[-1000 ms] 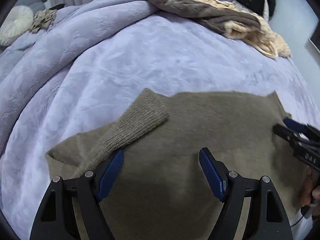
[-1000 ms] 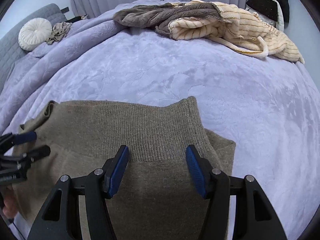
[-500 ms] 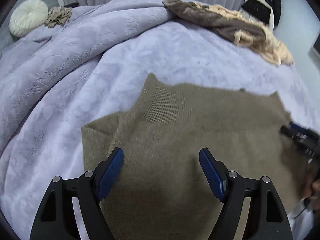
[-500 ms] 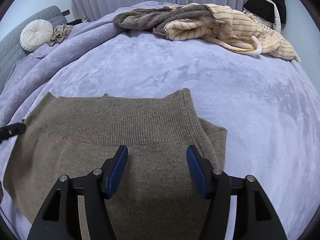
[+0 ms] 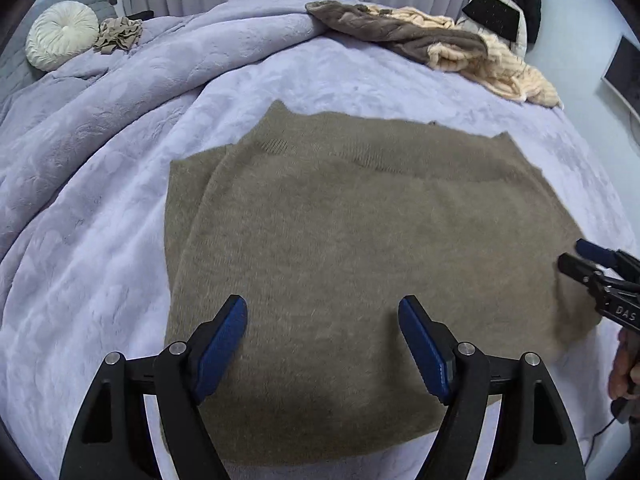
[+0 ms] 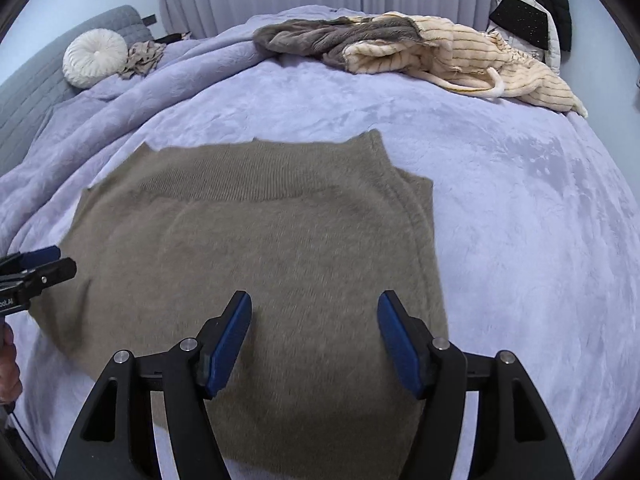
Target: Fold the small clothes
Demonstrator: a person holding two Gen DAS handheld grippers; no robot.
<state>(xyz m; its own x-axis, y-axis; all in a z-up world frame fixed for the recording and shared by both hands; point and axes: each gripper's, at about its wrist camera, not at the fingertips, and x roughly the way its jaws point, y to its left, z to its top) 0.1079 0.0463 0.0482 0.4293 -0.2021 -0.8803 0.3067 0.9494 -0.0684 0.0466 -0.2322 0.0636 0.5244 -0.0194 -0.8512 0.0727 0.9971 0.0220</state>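
one round pleated cream cushion [image 5: 62, 35] sits far left against a grey quilted headboard [image 6: 36, 80], with one crumpled beige cloth [image 5: 119, 34] just beside it. a single lilac plush bedspread [image 5: 100, 208], embossed and fuzzy, covers the bed, bunched into a ridge on the left.

one olive-brown knitted sweater [image 5: 360, 248] lies folded flat in the middle of the bed, soft and hairy, with a ribbed band along its far edge and a second layer peeking out at its side.

two tools hang over it. the left tool [image 5: 322, 344] has black arms and two blue ribbed pads, spread wide with nothing pinched. the right tool [image 6: 314, 338] is built the same, its jaws opening, only sweater beneath the gap. seen from the left wrist, the right tool's side shows the letters "das".

beyond, one heap of fleece: a grey-brown piece [image 6: 332, 38] against a cream striped one [image 6: 480, 60]. far right, dark garments [image 6: 548, 0] hang.
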